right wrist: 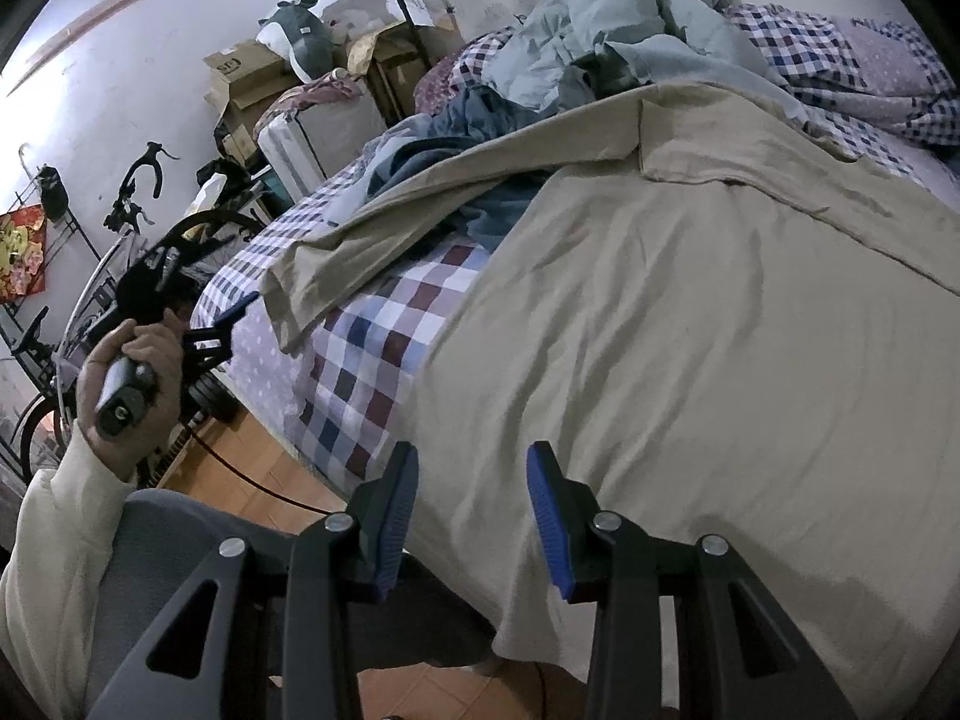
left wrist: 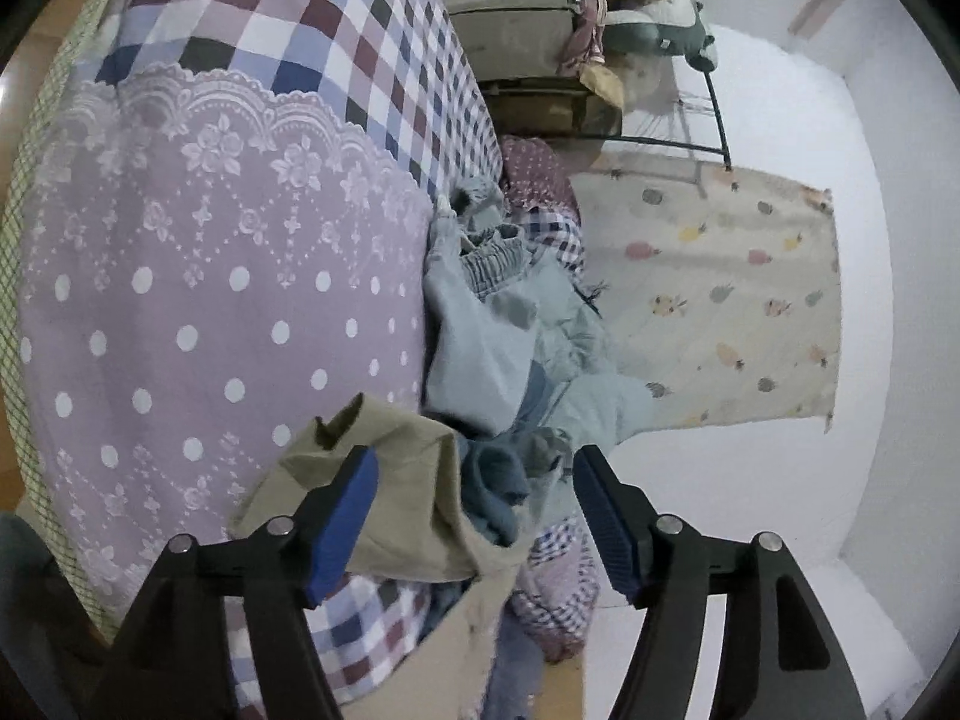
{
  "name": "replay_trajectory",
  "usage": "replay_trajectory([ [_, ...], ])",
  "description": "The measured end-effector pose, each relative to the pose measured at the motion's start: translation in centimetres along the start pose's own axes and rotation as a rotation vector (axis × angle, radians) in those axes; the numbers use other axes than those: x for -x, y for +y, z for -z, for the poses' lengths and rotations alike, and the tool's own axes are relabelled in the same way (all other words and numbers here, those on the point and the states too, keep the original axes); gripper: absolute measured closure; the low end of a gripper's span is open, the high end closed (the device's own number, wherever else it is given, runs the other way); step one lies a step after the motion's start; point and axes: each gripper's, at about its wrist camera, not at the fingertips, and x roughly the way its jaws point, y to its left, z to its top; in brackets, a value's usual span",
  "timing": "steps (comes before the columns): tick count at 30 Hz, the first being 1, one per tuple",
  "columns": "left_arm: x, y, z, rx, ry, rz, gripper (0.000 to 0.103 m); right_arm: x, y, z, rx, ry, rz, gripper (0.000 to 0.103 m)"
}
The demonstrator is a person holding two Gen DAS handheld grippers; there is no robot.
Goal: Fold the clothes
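The left hand-held gripper (left wrist: 474,516) enters from six o'clock, its blue-padded jaws standing wide apart with no pad pressing on cloth. Between and just beyond them lies a corner of a khaki-beige cotton garment (left wrist: 384,492), draped over the bed's edge. Toward nine o'clock spreads a lilac bedspread with white polka dots and lace trim (left wrist: 198,312), and at eleven o'clock a blue, maroon and white checked bed sheet (left wrist: 336,18). Near the centre sits a crumpled heap of pale blue-grey clothes (left wrist: 498,330). At three o'clock hangs a cream cloth printed with small pineapples (left wrist: 732,294).
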Motion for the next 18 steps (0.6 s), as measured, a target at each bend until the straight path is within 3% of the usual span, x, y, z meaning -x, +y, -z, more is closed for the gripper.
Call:
replay_trajectory([
  [6,-1.7,0.3,0.0,0.052,0.022,-0.001,0.031,-0.2,-0.2,0.1,-0.004,0.005,-0.001,0.063],
  [12,-3.4,0.8,-0.8,0.114,-0.007,-0.062,0.031,-0.2,-0.4,0.3,-0.008,0.008,0.002,0.063],
  [18,-5.2,2.7,-1.2,0.262,-0.041,-0.159,0.031,-0.3,-1.0,0.5,-0.021,0.012,0.011,0.063],
])
